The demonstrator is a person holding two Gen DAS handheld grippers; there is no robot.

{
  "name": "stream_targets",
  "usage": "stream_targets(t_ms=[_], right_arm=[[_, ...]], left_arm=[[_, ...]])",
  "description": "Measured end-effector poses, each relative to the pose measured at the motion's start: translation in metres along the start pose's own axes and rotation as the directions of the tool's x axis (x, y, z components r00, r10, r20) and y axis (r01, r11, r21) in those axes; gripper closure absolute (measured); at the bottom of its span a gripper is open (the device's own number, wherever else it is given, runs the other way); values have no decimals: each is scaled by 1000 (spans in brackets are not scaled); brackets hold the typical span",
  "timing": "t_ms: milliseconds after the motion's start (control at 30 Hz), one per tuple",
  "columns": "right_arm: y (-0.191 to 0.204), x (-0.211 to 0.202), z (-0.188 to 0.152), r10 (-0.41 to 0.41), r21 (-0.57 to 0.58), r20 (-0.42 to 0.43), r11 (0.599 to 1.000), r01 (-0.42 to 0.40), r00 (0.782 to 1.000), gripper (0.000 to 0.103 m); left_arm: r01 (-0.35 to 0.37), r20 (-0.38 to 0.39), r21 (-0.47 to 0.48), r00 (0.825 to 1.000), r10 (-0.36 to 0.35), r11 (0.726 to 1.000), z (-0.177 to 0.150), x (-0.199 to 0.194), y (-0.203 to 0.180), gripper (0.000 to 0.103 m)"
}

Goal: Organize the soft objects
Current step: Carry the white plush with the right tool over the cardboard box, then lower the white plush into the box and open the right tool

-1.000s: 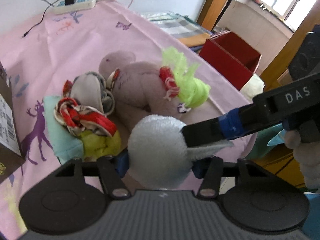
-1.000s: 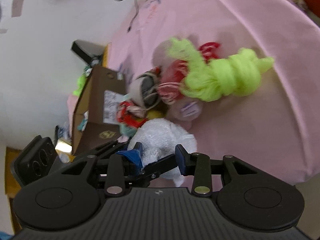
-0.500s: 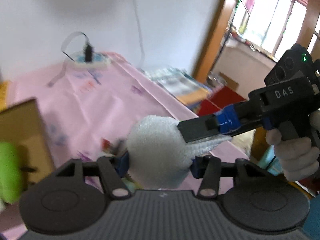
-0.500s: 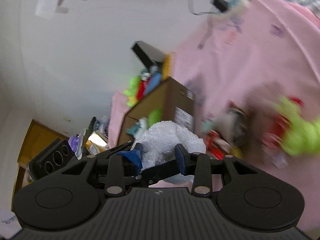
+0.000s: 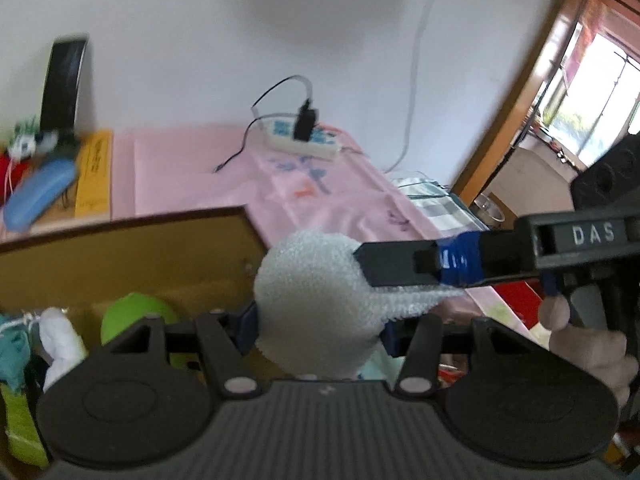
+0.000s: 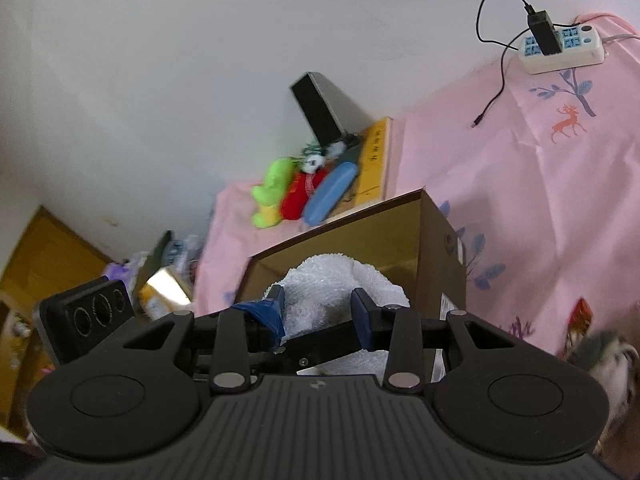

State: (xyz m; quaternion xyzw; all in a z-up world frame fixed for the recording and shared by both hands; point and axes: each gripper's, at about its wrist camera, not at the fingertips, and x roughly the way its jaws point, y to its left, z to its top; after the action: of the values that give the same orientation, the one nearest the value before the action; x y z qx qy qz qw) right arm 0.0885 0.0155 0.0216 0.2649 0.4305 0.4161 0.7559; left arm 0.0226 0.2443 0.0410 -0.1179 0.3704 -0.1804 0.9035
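A pink cloth (image 6: 552, 200) printed with deer and branches covers the bed, running back to the white wall. On it, toward its left edge, stands an open brown cardboard box (image 6: 400, 236) with a label on its outer side; inside, the left wrist view shows a green soft toy (image 5: 136, 312) and white (image 5: 60, 340) and teal cloth pieces against the box's near-left corner. Behind the box, at the cloth's far-left edge by the wall, lie a yellow book (image 6: 374, 160), a blue case (image 6: 328, 192), a red toy (image 6: 298, 196) and a lime toy (image 6: 272, 192), with a dark flat panel (image 6: 320, 108) leaning on the wall. A white power strip (image 6: 560, 48) with a black plug sits at the far edge.

The white fluffy bundle (image 5: 316, 300) hangs in the air over the box's right-hand rim, carried by both tools. The left gripper (image 5: 320, 328) pinches it from both sides across its lower half. The right gripper (image 6: 318, 308) squeezes the same bundle, its blue-taped fingers (image 5: 400, 268) clamped on the bundle's right flank, a hand (image 5: 588, 344) on its handle
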Motion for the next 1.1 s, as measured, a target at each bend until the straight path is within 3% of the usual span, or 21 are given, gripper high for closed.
stream_targets(t_ms=[233, 433, 567, 667, 733, 800, 833, 900, 933, 1033, 1100], right_arm=[[-3, 51, 11, -96, 43, -15, 994, 97, 995, 82], [4, 96, 12, -206, 18, -89, 978, 208, 975, 82], [7, 117, 9, -277, -11, -95, 961, 277, 956, 82], [6, 126, 11, -281, -8, -95, 959, 282, 955, 81], [8, 132, 12, -283, -29, -108, 959, 282, 953, 81], [8, 134, 13, -262, -39, -115, 965, 259, 958, 80], [7, 135, 13, -238, -34, -116, 971, 236, 964, 81], [6, 138, 15, -192, -26, -122, 981, 191, 974, 83], [5, 140, 15, -179, -29, -126, 984, 177, 976, 89], [14, 147, 14, -266, -110, -76, 960, 257, 961, 89], [16, 149, 11, -269, -126, -59, 957, 261, 961, 86]], left_arm=[[66, -57, -164, 995, -76, 984, 4, 32, 64, 51], [28, -147, -292, 986, -74, 956, 1, 53, 100, 51], [-60, -222, -274, 975, -2, 960, 7, 64, 104, 50], [-125, -235, -230, 970, 69, 965, 11, 66, 107, 49], [-195, -249, -204, 958, 142, 959, 13, 68, 113, 34], [-241, -258, -202, 948, 186, 949, 12, 63, 119, 34], [-283, -261, -187, 937, 230, 941, 12, 61, 121, 34], [-392, -260, -115, 898, 354, 913, 10, 58, 119, 34], [-404, -255, -101, 894, 368, 909, 8, 57, 122, 33], [-384, -261, -137, 903, 341, 913, 7, 54, 131, 32], [-387, -263, -129, 901, 345, 913, 6, 55, 130, 30]])
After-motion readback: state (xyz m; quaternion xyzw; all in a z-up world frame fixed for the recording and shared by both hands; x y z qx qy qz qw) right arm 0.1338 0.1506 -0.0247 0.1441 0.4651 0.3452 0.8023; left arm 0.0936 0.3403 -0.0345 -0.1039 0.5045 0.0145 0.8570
